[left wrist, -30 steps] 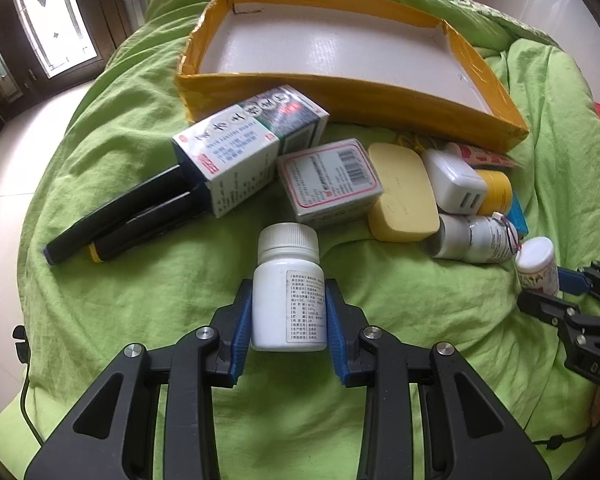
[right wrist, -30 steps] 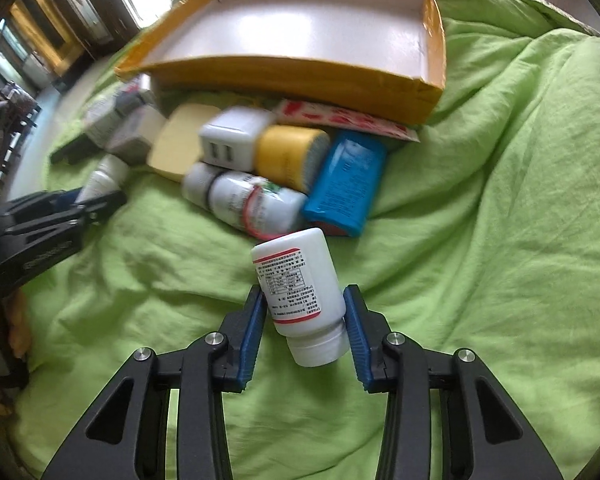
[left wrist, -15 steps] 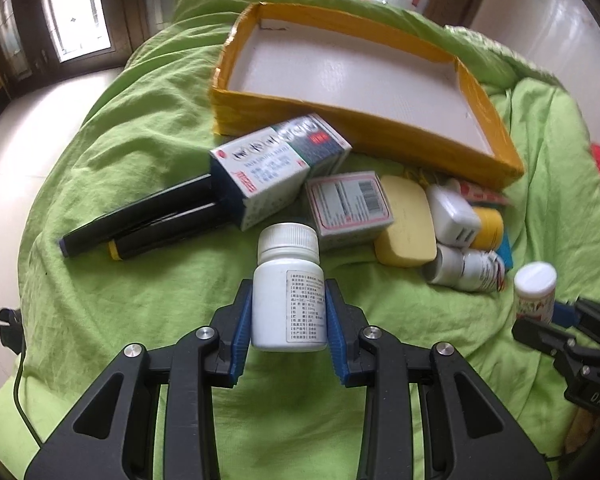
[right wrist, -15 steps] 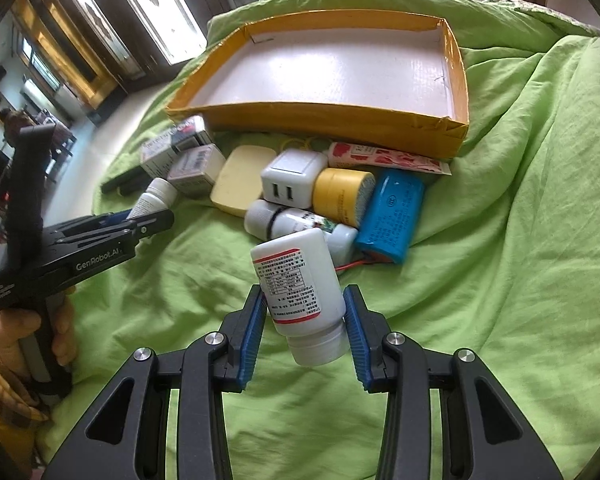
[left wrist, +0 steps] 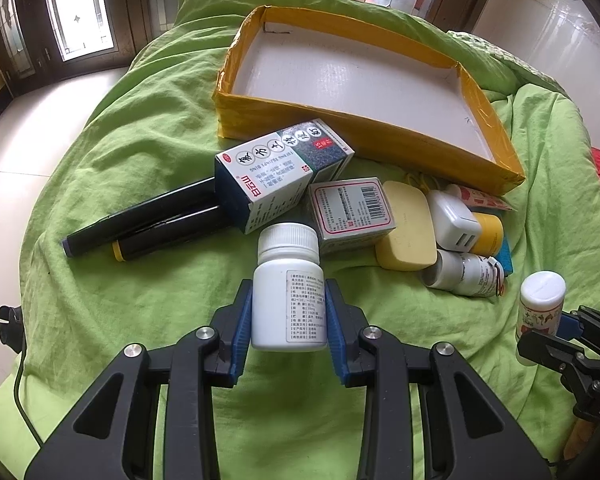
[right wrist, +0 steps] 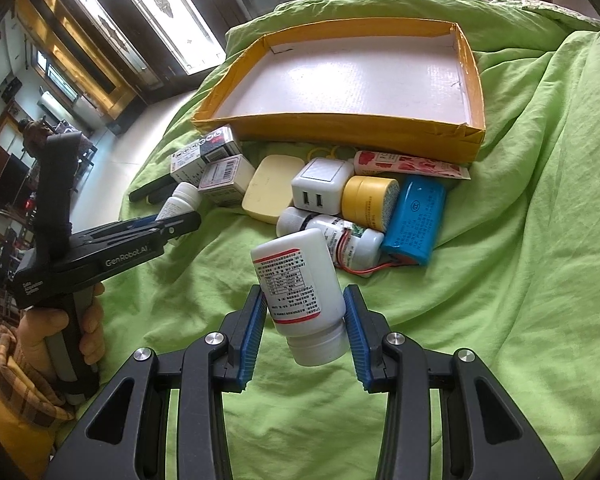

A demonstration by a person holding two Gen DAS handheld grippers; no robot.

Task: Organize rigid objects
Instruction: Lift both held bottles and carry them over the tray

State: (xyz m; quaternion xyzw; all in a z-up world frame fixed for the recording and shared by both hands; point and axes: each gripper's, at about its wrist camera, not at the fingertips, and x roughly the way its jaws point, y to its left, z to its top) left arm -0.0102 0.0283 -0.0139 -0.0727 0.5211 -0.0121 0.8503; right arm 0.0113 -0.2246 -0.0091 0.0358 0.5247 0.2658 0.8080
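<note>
My left gripper point(left wrist: 288, 320) is shut on a white pill bottle point(left wrist: 288, 292), cap pointing away, held above the green blanket. My right gripper point(right wrist: 306, 320) is shut on a red-labelled white bottle point(right wrist: 300, 284), tilted with its cap toward the camera. The right gripper with its bottle point(left wrist: 540, 304) shows at the right edge of the left wrist view; the left gripper point(right wrist: 176, 226) shows at the left of the right wrist view. A yellow cardboard tray point(left wrist: 380, 140) point(right wrist: 340, 126) with a bare white floor lies beyond a pile of small objects.
In the pile: a medicine box point(left wrist: 284, 168), a smaller box point(left wrist: 352, 208), two black markers point(left wrist: 148, 224), a cream case point(right wrist: 270, 188), a white charger point(right wrist: 320, 184), a yellow jar point(right wrist: 370, 200), a blue battery pack point(right wrist: 414, 220), a lying bottle point(right wrist: 332, 232), a red-patterned sachet point(right wrist: 412, 164).
Both grippers have lifted and drawn back with their bottles held; the pile and tray look smaller and farther. The objects on the blanket have not moved.
</note>
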